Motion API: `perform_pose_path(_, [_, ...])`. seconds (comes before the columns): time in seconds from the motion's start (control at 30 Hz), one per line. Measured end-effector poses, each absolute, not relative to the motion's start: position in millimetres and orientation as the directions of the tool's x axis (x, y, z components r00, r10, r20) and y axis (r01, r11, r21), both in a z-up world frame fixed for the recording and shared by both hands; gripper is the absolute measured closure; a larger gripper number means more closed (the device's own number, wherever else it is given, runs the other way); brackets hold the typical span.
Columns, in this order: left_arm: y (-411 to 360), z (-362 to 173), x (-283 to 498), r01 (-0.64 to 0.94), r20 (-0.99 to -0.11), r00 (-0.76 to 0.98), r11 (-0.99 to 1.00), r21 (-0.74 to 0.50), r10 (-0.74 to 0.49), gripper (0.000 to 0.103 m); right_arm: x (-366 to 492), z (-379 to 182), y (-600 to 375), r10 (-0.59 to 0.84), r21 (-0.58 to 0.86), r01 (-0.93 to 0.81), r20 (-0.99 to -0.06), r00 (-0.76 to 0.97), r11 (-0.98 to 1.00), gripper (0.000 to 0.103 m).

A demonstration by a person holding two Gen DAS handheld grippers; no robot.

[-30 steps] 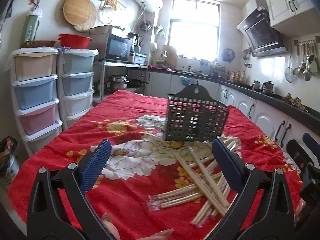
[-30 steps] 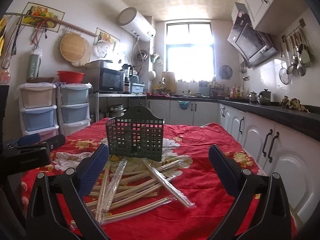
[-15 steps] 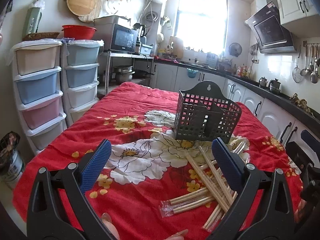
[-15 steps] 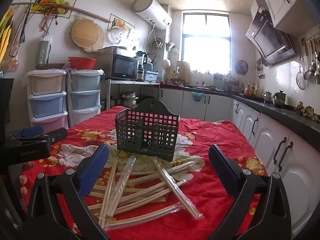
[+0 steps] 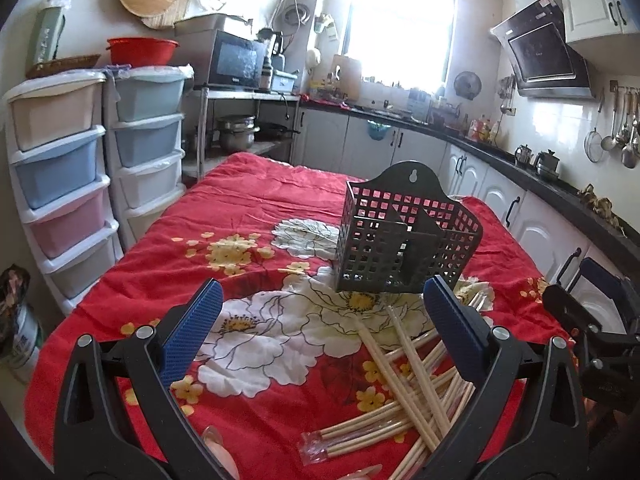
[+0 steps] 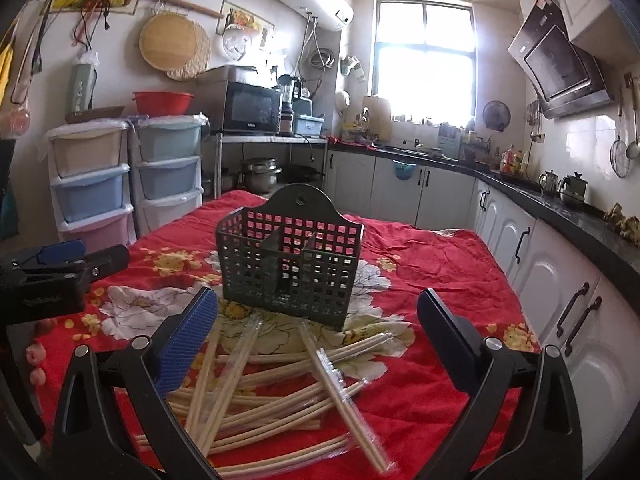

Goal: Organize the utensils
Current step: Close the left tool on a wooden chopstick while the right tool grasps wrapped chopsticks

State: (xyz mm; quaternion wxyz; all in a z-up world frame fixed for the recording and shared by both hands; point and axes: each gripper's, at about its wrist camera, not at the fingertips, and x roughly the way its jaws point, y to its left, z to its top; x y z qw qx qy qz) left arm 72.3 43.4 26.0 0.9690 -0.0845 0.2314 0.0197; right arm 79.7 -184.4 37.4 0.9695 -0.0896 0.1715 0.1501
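A dark lattice utensil basket [image 5: 406, 240] stands upright on the red flowered tablecloth [image 5: 248, 208]; it also shows in the right wrist view [image 6: 290, 264]. It looks empty. Several pairs of wooden chopsticks in clear wrappers [image 5: 404, 392] lie in a loose pile in front of it, also in the right wrist view [image 6: 272, 384]. My left gripper [image 5: 320, 332] is open and empty, above the cloth left of the pile. My right gripper [image 6: 316, 336] is open and empty, above the pile. Each gripper shows at the edge of the other's view.
Plastic drawer towers [image 5: 96, 168] stand left of the table. White cabinets and a dark counter [image 6: 560, 216] run along the right. A microwave [image 6: 250, 110] sits on a shelf behind the table.
Both cameras have risen and tilted down, so the basket's open top and the pile show more fully. Both grippers stay open and empty. Basket and chopsticks have not moved.
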Motion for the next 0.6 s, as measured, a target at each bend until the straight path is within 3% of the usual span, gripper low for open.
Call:
perform_pose_path(0.47, [48, 1, 128, -0.001, -0.638, 0.755, 0.972, -0.236, -0.154, 0.01, 149, 15, -179, 0.229, -0.138, -0.356, -0.547, 0.805, 0.924, 0.006])
perform_pose_path(0.6, [51, -16, 140, 0.006, -0.688, 0.693, 0.956, -0.294, -0.216, 0.012, 168, 3, -170, 0.241, -0.142, -0.402, -0.609, 0.755, 0.904, 0.025])
